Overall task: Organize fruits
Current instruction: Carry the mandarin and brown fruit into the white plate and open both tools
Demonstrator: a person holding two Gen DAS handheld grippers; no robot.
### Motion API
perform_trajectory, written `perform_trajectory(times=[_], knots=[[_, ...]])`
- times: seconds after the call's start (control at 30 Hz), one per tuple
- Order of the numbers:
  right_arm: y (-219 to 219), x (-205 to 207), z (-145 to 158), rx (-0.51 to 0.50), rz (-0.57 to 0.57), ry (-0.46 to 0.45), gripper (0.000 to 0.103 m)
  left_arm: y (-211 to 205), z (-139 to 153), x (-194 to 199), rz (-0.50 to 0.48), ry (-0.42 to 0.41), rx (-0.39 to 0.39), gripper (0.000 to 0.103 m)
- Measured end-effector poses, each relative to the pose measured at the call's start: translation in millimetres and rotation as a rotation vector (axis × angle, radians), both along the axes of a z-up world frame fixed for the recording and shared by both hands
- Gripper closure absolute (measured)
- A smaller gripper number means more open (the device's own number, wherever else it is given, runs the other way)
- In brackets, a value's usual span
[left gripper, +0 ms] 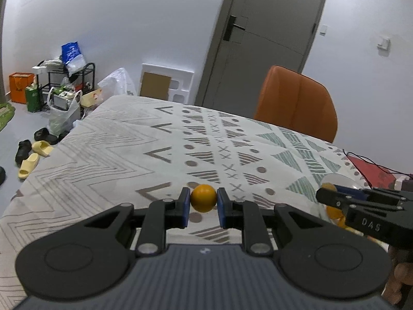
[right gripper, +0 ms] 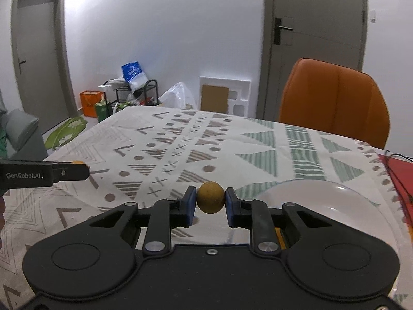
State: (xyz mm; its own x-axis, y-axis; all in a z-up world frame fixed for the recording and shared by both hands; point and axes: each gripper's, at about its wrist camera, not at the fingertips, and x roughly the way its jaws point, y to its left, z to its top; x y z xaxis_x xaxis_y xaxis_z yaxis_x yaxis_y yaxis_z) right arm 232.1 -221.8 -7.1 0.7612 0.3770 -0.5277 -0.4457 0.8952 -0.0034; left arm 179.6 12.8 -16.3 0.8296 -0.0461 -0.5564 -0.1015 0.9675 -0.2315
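Mid-carry: my left gripper [left gripper: 204, 198] clamps an orange fruit [left gripper: 203, 198], my right gripper [right gripper: 210, 198] clamps a duller yellow-brown fruit [right gripper: 210, 198]; next, both release over the clear bowl [right gripper: 348, 206] at lower right.

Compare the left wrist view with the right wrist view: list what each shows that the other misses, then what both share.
Only the left wrist view shows the left gripper shut on a bright orange fruit, the slippers on the floor, and more orange fruit inside the clear bowl.

Only the right wrist view shows the right gripper shut on a duller yellow-brown fruit, a second grey door on the far left, and a green mat.

Both show the patterned tablecloth, the orange chair and the clear bowl.
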Motion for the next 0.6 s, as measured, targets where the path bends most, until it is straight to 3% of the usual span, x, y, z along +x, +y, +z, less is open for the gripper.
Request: perform_trajectory(times=[0.6], knots=[[-87, -5, 1, 0.053, -0.149, -0.01, 0.081, -69, 12, 13, -0.13, -0.027, 0.017, 0.083]])
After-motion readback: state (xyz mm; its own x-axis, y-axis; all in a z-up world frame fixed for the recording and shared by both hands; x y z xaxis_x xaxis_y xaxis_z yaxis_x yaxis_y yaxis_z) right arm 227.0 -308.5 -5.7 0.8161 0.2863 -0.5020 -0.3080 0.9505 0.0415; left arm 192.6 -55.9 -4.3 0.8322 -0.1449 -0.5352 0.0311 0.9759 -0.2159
